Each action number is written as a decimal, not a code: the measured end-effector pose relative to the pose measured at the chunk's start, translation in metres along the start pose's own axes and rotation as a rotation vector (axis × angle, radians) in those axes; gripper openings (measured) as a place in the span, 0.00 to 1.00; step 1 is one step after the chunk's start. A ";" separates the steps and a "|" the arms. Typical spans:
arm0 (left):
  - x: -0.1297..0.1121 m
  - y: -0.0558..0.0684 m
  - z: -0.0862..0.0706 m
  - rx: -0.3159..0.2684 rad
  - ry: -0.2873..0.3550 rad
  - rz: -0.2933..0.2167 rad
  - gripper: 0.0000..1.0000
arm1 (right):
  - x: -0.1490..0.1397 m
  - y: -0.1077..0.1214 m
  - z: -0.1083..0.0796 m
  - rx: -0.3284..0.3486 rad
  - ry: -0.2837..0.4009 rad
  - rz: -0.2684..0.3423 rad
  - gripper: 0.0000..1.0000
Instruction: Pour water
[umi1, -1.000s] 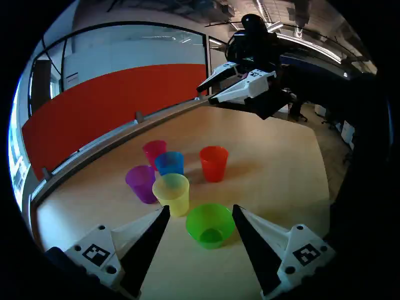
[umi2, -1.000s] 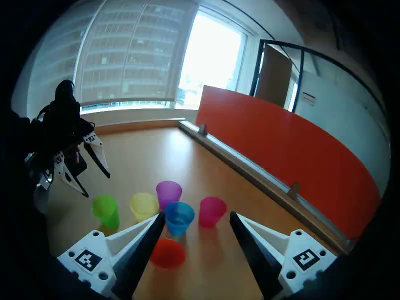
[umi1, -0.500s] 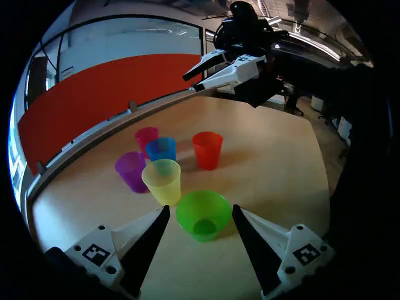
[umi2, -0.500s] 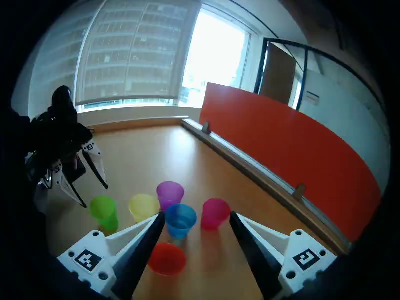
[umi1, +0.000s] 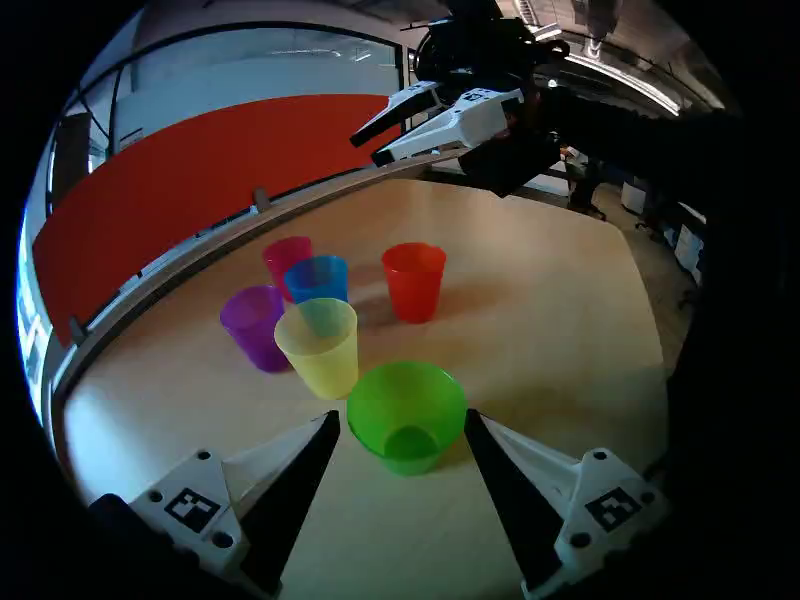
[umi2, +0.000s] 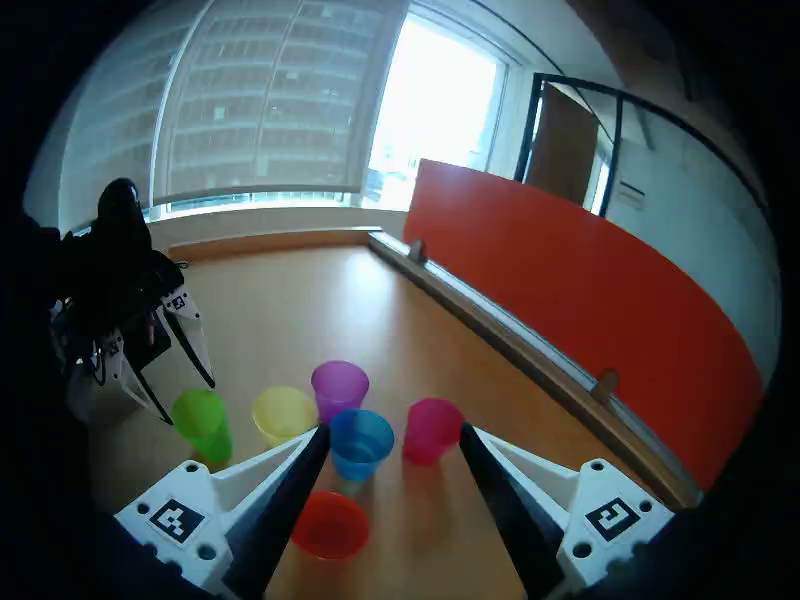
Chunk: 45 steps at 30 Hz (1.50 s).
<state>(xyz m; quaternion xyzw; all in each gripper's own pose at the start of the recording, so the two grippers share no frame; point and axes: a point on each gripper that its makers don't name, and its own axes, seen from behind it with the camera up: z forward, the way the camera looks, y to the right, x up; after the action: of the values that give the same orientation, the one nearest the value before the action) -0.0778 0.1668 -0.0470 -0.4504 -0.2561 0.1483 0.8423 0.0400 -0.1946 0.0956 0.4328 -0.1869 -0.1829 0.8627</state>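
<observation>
Several plastic cups stand on the wooden table. In the left gripper view the green cup sits just ahead of my open left gripper, between its fingertips, untouched. Behind it stand the yellow cup, purple cup, blue cup, pink cup and red cup. My right gripper hovers open above the far side. In the right gripper view the red cup lies near my open right gripper, with the blue cup, pink cup, purple cup, yellow cup and green cup beyond. The left gripper stands by the green cup.
An orange partition with a rail runs along one table edge. A bright window with blinds lies beyond the table. A dark sleeve holds the right gripper. Bare wood stretches to the right of the cups in the left gripper view.
My left gripper has moved closer to the green cup, which now sits between its fingertips. The right gripper has shifted slightly over the cups. Both stay open.
</observation>
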 end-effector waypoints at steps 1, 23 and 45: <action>-0.001 0.000 0.001 -0.002 0.000 -0.002 0.92 | -0.001 0.000 0.001 0.002 -0.002 0.000 1.00; -0.008 -0.004 0.017 -0.010 -0.002 -0.009 0.92 | -0.009 -0.003 0.023 0.025 -0.021 -0.003 1.00; -0.006 -0.004 0.033 -0.023 0.020 -0.023 0.93 | -0.018 0.002 0.033 0.025 -0.040 -0.001 1.00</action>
<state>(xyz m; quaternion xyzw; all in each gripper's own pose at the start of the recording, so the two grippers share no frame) -0.1013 0.1846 -0.0299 -0.4585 -0.2545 0.1310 0.8413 0.0093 -0.2072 0.1124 0.4398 -0.2061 -0.1897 0.8533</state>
